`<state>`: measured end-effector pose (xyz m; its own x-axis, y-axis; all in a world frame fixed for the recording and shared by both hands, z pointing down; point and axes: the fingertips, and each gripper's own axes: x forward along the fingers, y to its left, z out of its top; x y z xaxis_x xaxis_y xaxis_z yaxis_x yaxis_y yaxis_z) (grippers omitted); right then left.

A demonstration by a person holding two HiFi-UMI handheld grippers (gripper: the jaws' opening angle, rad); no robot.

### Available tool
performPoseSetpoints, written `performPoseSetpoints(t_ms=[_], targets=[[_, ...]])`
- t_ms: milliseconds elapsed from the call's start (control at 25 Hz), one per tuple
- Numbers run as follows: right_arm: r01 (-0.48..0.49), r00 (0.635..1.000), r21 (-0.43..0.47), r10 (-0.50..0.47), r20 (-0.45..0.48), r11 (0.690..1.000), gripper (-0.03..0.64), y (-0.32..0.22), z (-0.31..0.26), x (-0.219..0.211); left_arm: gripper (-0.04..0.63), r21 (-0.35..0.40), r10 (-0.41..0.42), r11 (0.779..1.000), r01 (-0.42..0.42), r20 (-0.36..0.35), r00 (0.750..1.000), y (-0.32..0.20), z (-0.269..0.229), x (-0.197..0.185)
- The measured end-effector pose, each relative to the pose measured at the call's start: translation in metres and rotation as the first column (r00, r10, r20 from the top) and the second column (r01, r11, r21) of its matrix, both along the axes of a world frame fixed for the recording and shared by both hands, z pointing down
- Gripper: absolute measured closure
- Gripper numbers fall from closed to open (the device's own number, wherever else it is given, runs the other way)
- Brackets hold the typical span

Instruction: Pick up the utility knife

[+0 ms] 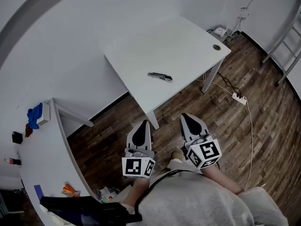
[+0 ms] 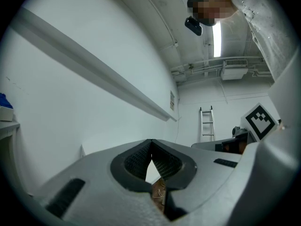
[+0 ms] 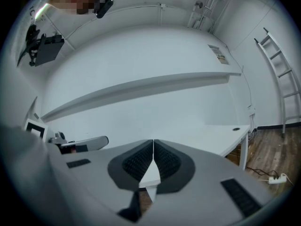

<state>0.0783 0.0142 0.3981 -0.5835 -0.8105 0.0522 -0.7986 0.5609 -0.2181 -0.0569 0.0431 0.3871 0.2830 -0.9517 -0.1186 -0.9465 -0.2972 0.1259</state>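
Note:
The utility knife [image 1: 160, 76], grey with dark ends, lies flat near the front edge of the white table [image 1: 188, 36] in the head view. Both grippers hang over the wooden floor, short of the table and well apart from the knife. My left gripper [image 1: 141, 127] is shut with nothing between its pads [image 2: 141, 161]. My right gripper [image 1: 187, 119] is shut too, its tips touching and empty [image 3: 153, 145]. From the right gripper view the table [image 3: 211, 131] top lies ahead; the knife is not visible there.
A white shelf unit [image 1: 42, 145] with small items stands at the left. A power strip [image 1: 239, 98] and cables lie on the floor right of the table. A ladder [image 1: 287, 41] leans at the far right. The table leg [image 1: 153, 119] stands just ahead of the grippers.

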Motion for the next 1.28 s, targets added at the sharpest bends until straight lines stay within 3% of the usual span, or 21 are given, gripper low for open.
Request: performPoseSetpoints(t_ms=[440,920,1280], targets=[[0.044,0.999,0.005,-0.044,0.022,0.999,0.609,-0.045,0.001,0.009,0.588,-0.007,-0.039,0.999,0.04,0.026,0.999,-0.041,0.001,0.014],[0.039,0.999,-0.072,-0.036,0.04,0.997,0.609,-0.067,0.029,0.028,0.588,-0.052,-0.078,0.995,0.081,0.052,0.996,-0.056,0.012,0.014],[0.054,0.998,-0.085,-0.055,-0.016,0.995,0.609,-0.101,0.038,0.024,0.588,-0.073,-0.051,0.996,0.052,0.016,0.999,-0.097,0.03,0.018]])
